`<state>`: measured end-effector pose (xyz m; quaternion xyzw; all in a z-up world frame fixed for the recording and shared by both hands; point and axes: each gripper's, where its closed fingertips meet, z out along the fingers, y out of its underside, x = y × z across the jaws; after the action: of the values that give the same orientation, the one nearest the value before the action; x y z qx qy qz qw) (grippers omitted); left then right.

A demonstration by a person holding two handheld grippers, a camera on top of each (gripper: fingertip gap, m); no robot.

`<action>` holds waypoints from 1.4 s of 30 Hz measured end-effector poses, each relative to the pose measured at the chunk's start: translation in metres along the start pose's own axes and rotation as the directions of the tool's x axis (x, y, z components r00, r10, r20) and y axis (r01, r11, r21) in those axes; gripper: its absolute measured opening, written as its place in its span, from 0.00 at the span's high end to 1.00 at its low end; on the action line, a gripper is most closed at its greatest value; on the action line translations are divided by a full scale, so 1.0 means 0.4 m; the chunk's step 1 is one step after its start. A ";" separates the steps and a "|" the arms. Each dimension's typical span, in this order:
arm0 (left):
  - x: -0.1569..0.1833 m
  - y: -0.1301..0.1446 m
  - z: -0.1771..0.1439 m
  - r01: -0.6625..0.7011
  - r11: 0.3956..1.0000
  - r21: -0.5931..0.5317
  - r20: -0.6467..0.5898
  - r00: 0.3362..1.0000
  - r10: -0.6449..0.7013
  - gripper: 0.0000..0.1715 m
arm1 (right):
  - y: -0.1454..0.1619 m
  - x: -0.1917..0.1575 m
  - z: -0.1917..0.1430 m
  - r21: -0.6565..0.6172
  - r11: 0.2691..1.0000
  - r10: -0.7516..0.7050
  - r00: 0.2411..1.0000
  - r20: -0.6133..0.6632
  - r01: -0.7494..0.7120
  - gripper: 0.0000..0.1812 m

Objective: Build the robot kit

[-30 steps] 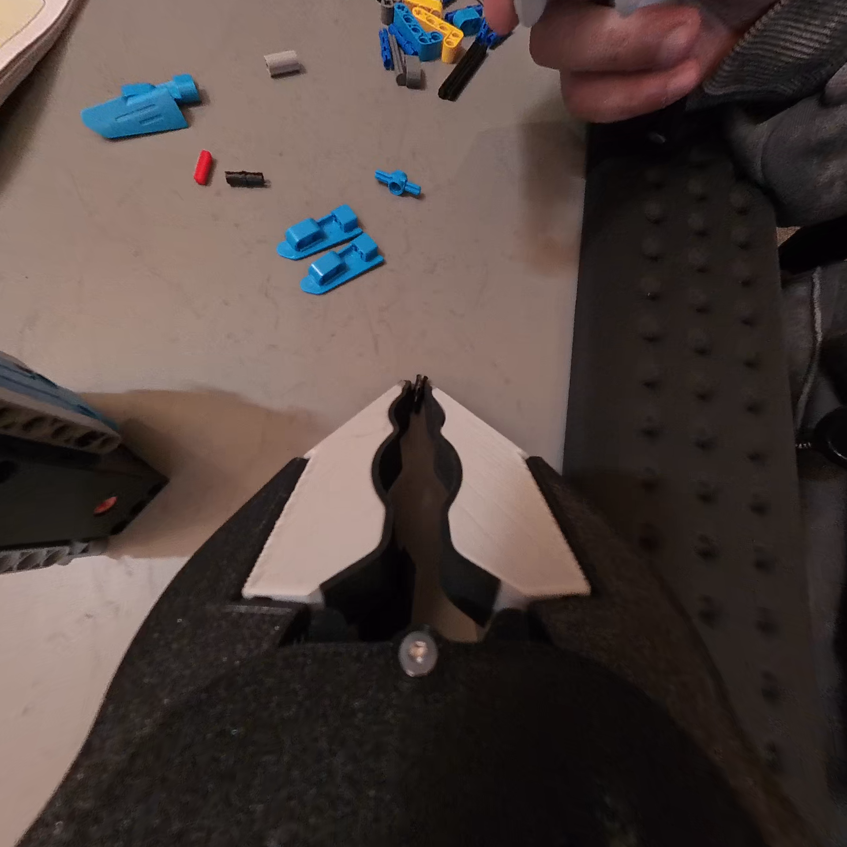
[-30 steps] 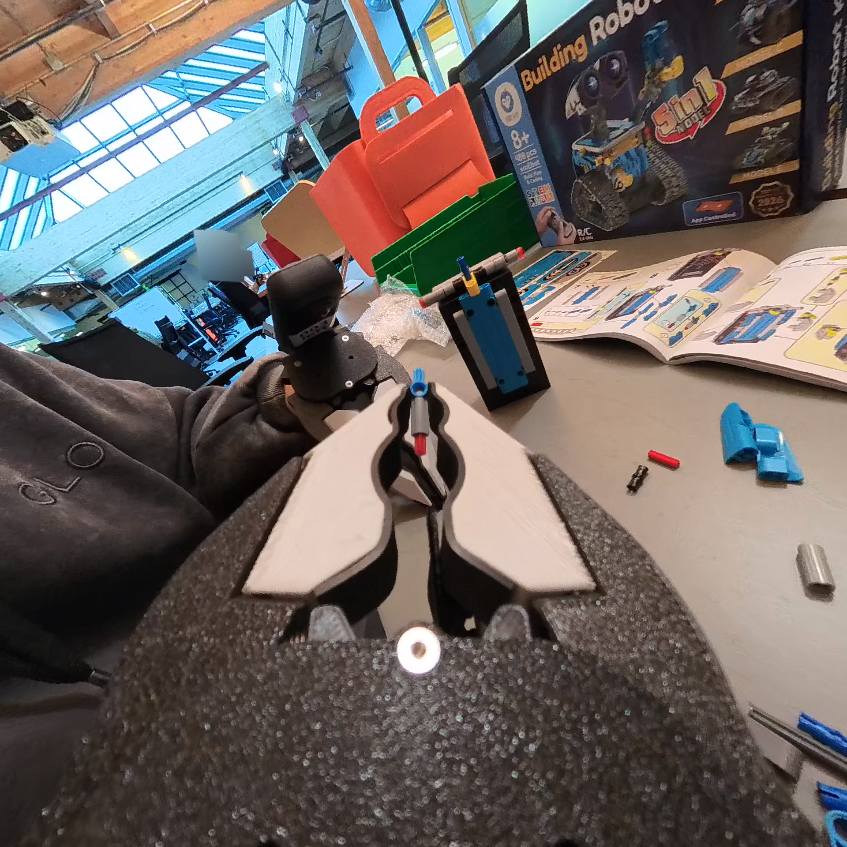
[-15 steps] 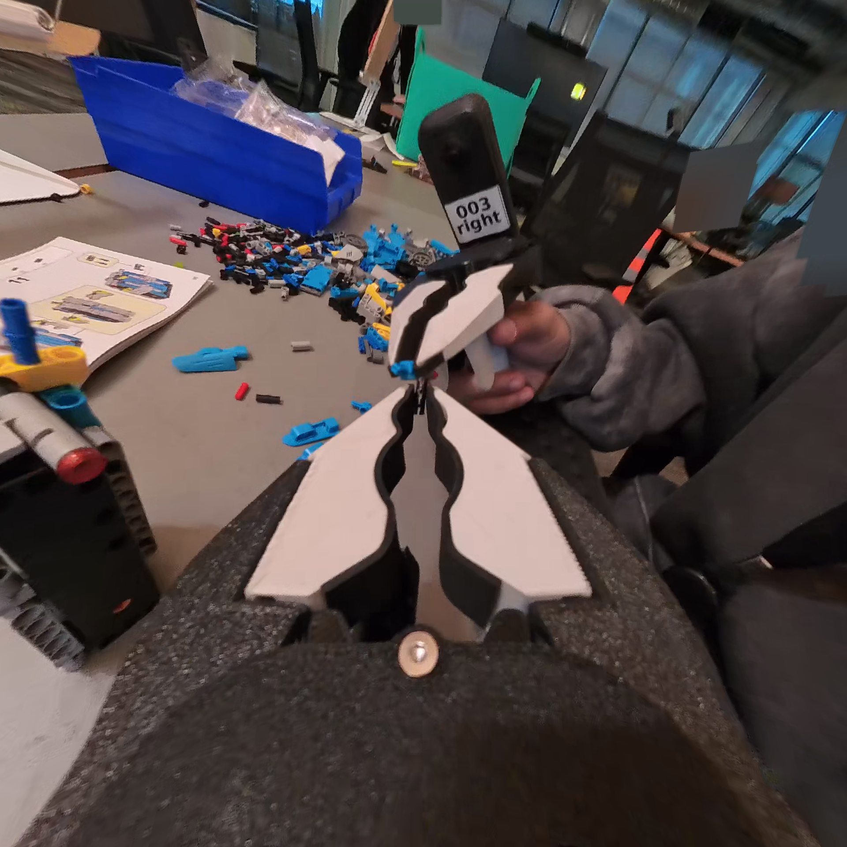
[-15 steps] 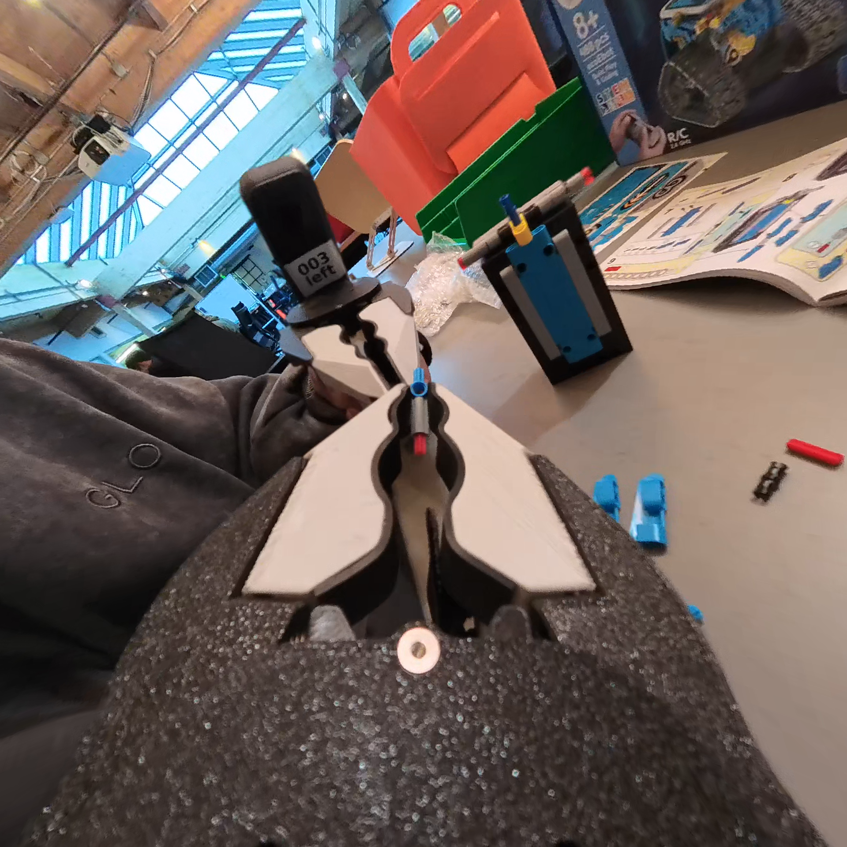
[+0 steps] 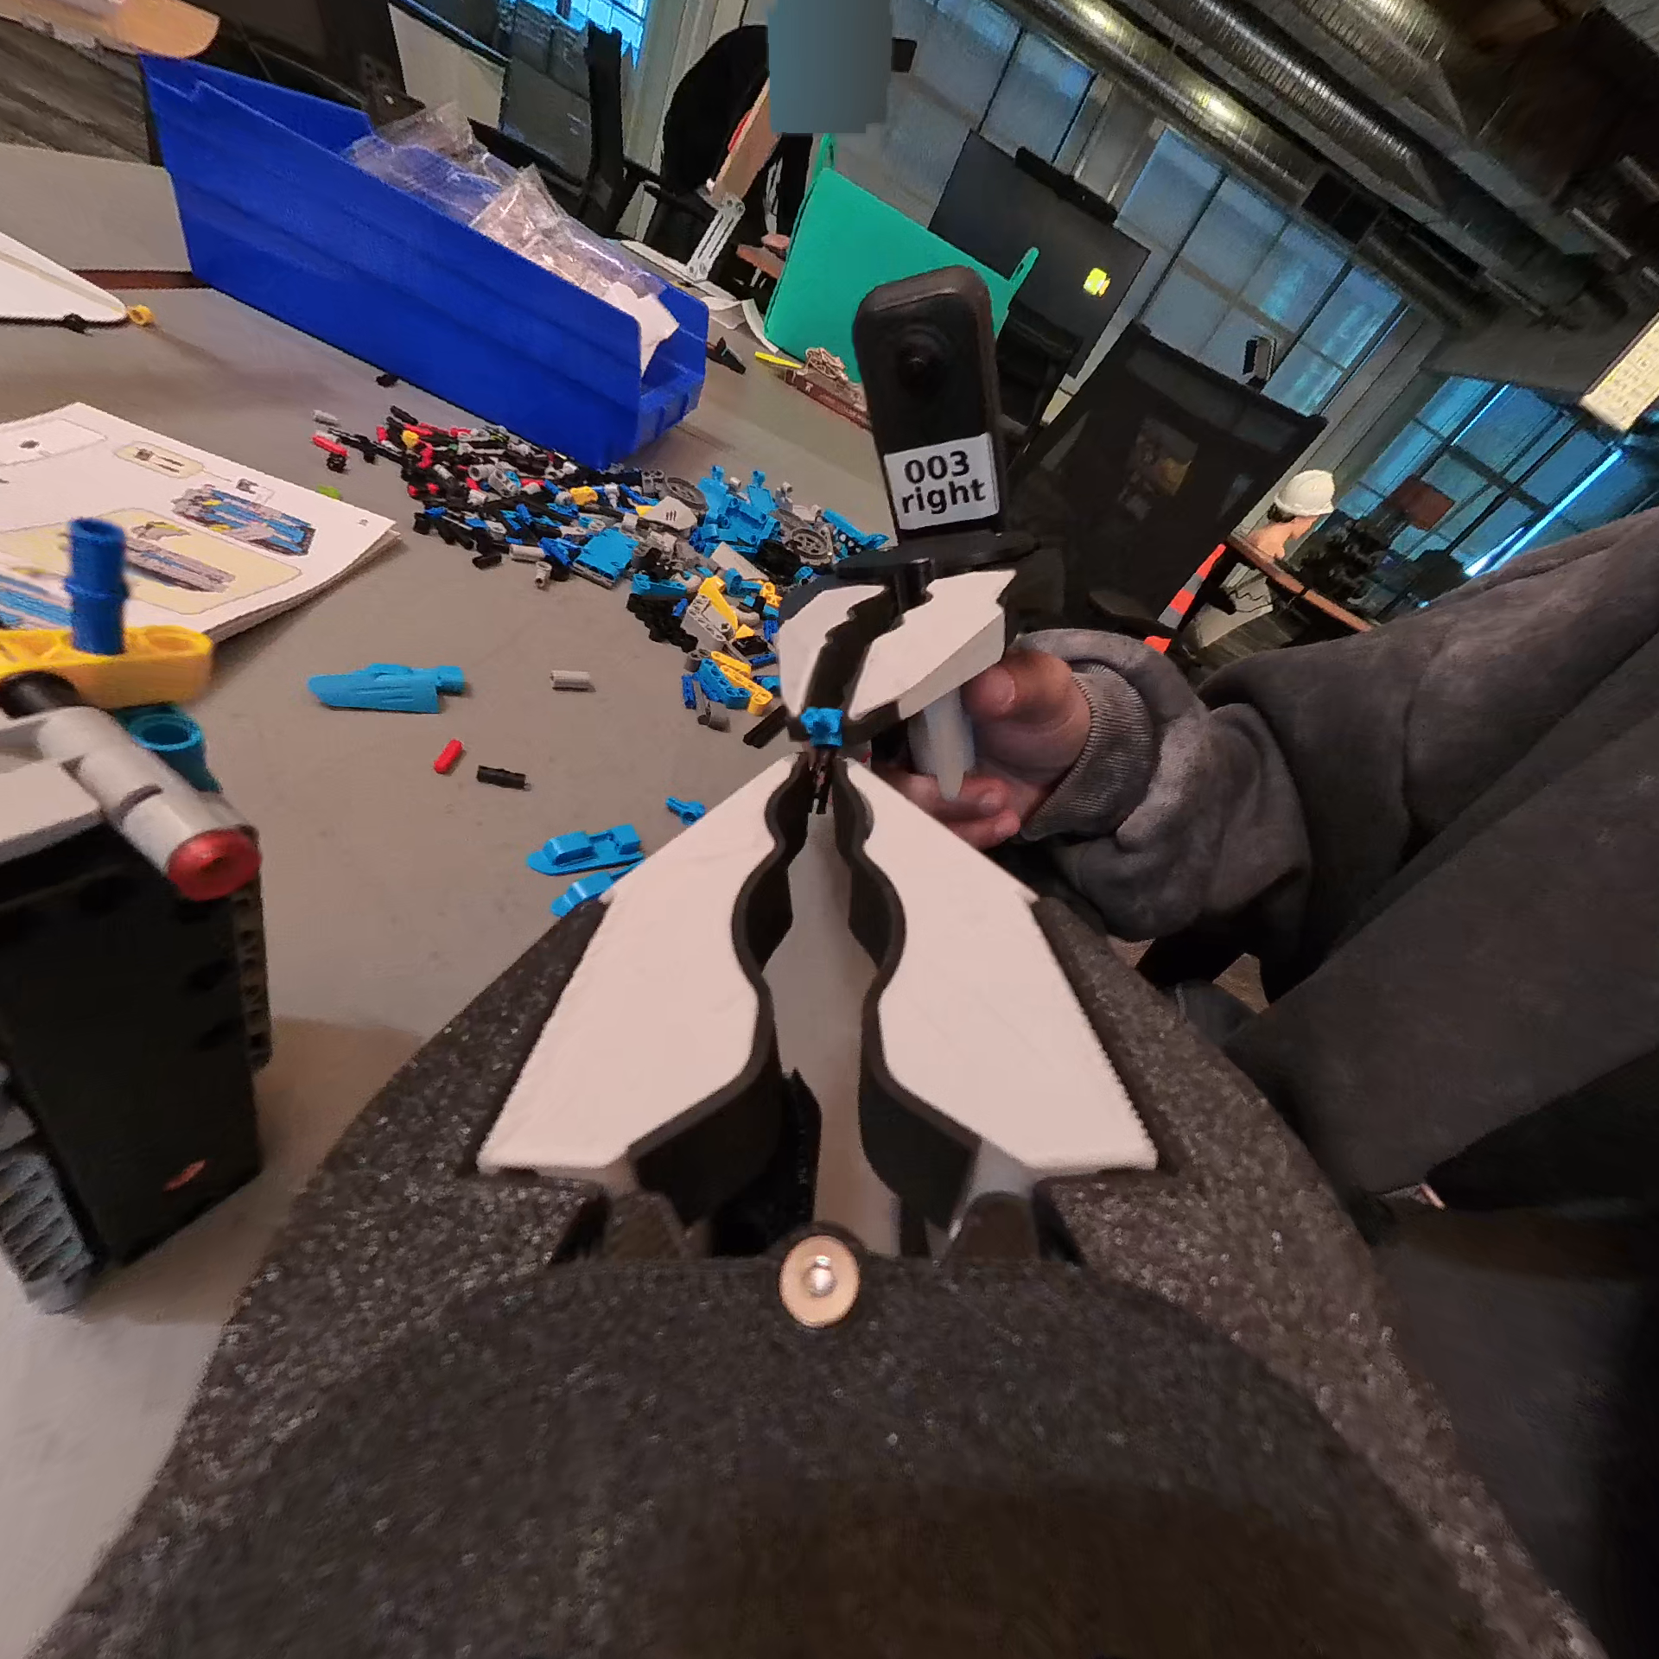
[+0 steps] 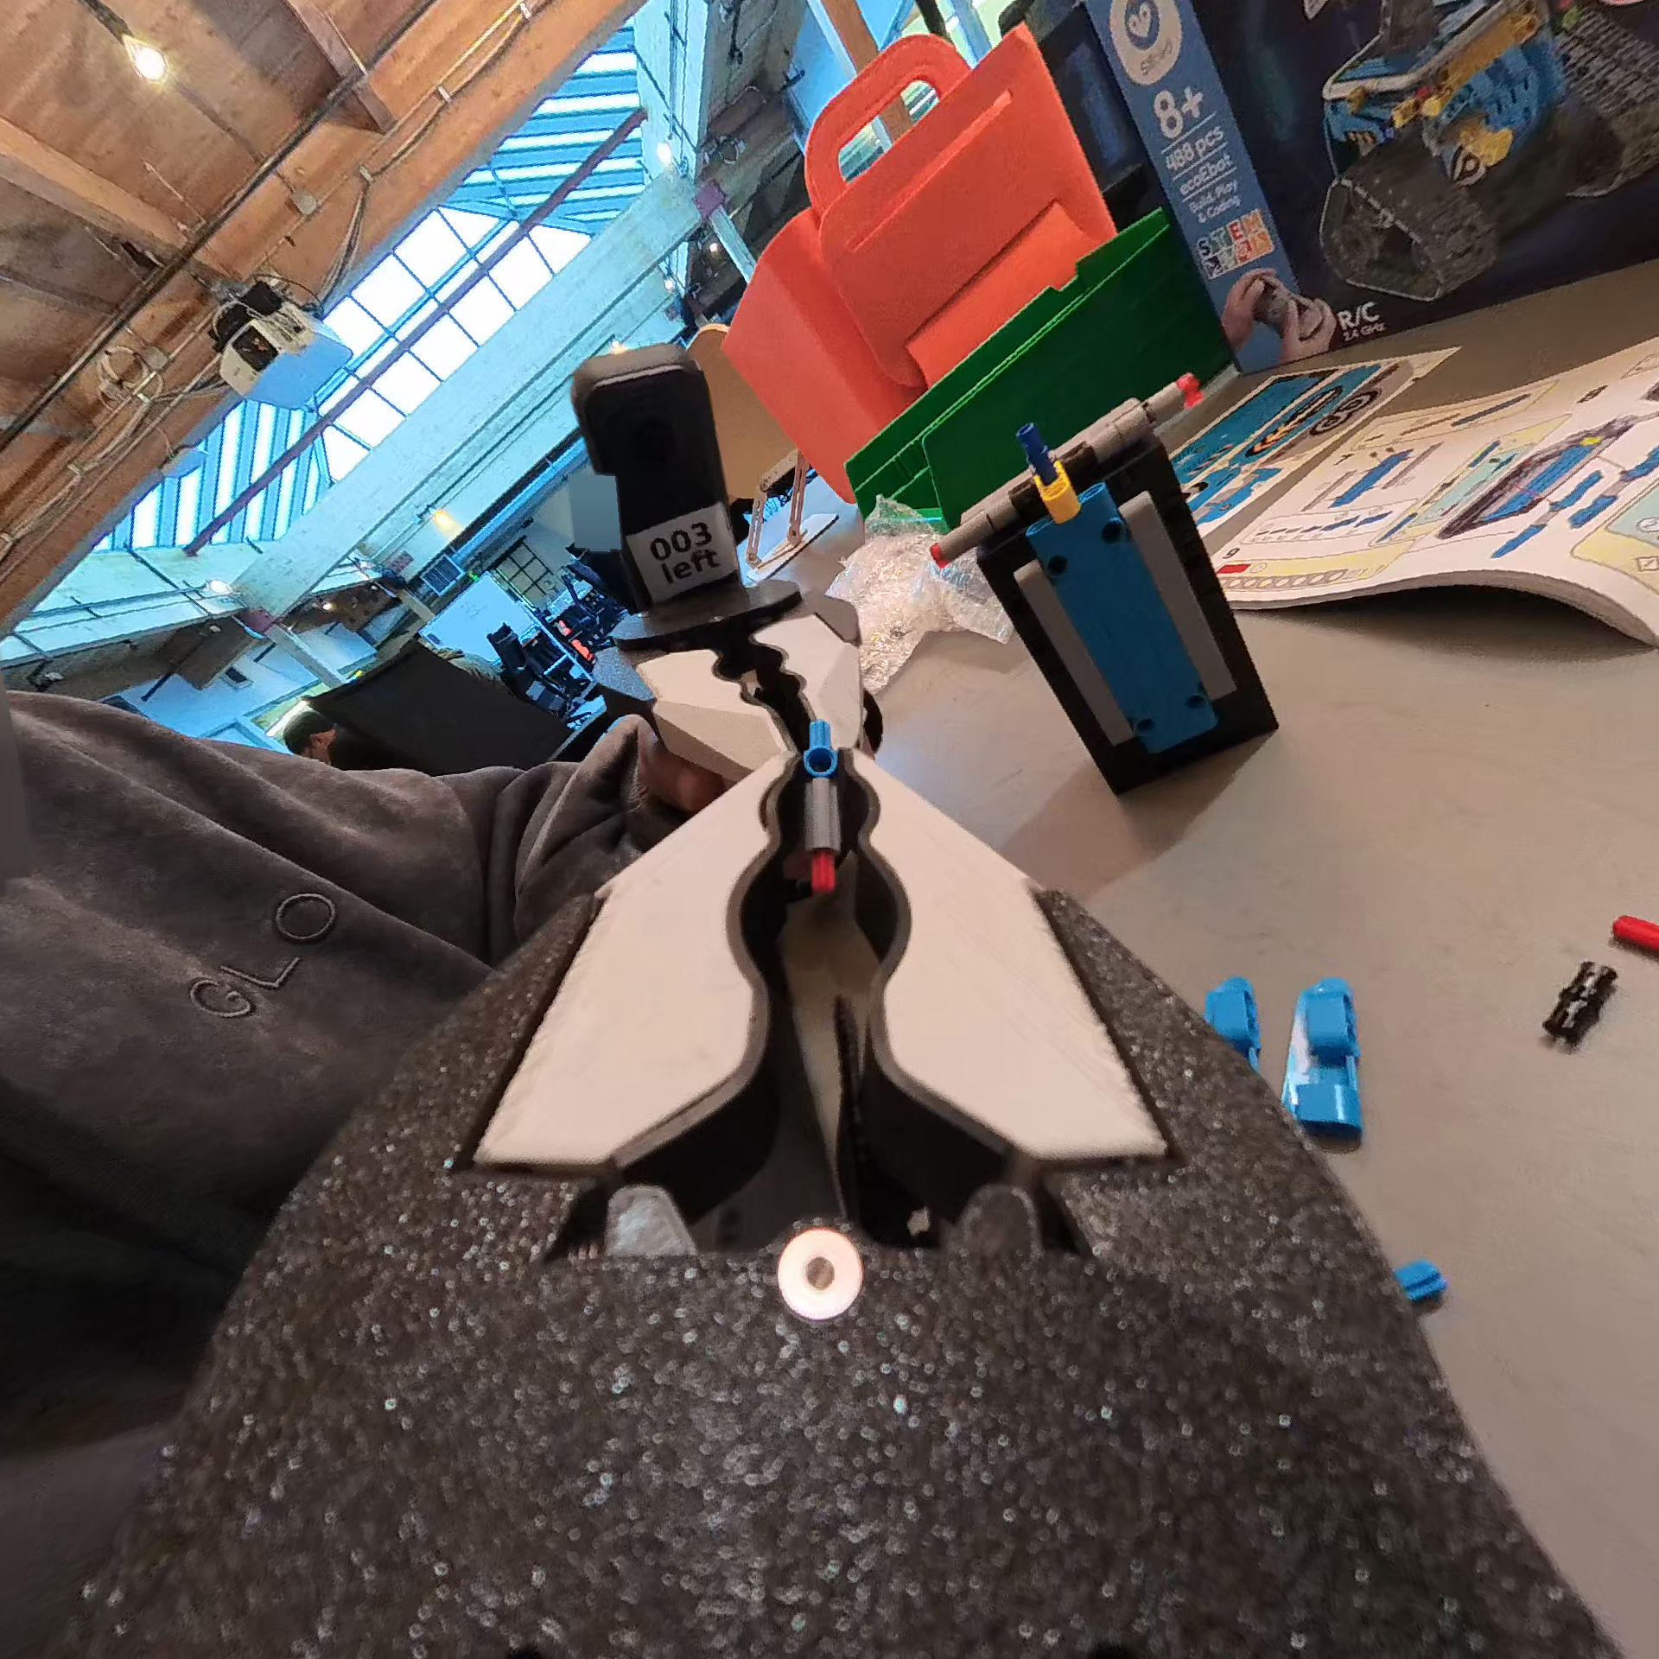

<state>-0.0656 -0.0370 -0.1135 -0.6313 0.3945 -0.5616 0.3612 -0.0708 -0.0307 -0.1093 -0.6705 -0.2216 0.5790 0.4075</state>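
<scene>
Right hand-held gripper [image 6: 819, 790] is clamped on a small axle piece [image 6: 820, 812], long axis along the fingers: blue connector end forward, grey sleeve mid, red tip back toward the palm. Tip to tip with it, the left hand-held gripper [image 5: 817, 781] is pinched on a thin black pin [image 5: 819, 783], just under the blue end. Both meet in the air above the counter [image 5: 377, 862]. Beyond: open grey surface, two blue pieces [image 6: 1293, 1050], then the black-and-blue block [image 6: 1122, 610] upright.

Deep blue plastic bin [image 5: 431, 269] upper left; orange plastic carrier [image 6: 925, 224] above green plastic tray [image 6: 1032, 404]; grey bench [image 6: 1436, 853]; speckled black foam, white-and-black tool fingers [image 6: 646, 987].
</scene>
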 end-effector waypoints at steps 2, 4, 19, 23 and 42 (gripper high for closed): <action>0.005 -0.010 0.000 0.046 0.999 0.024 -0.025 0.999 -0.045 0.98 | -0.007 -0.007 -0.001 0.022 1.000 0.012 1.000 0.021 -0.013 0.96; 0.008 -0.016 -0.001 0.092 0.995 0.038 -0.051 0.995 -0.090 0.98 | -0.011 -0.013 -0.002 0.031 1.000 0.005 0.999 0.033 -0.006 0.96; 0.004 -0.024 -0.004 0.217 0.974 0.068 -0.100 0.973 -0.209 0.99 | -0.014 -0.014 0.001 0.037 0.997 -0.066 0.998 -0.003 0.066 0.97; 0.001 -0.028 -0.006 0.240 0.968 0.080 -0.109 0.967 -0.230 0.99 | -0.013 -0.010 0.007 0.038 0.997 -0.067 0.998 -0.018 0.068 0.96; 0.026 -0.026 -0.003 0.068 0.996 0.065 -0.077 0.995 -0.063 0.98 | -0.035 -0.029 -0.011 0.095 0.992 0.070 0.991 0.111 -0.080 0.96</action>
<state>-0.0654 -0.0422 -0.0995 -0.6097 0.3676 -0.6096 0.3486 -0.0668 -0.0330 -0.0912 -0.6252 -0.1887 0.6394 0.4058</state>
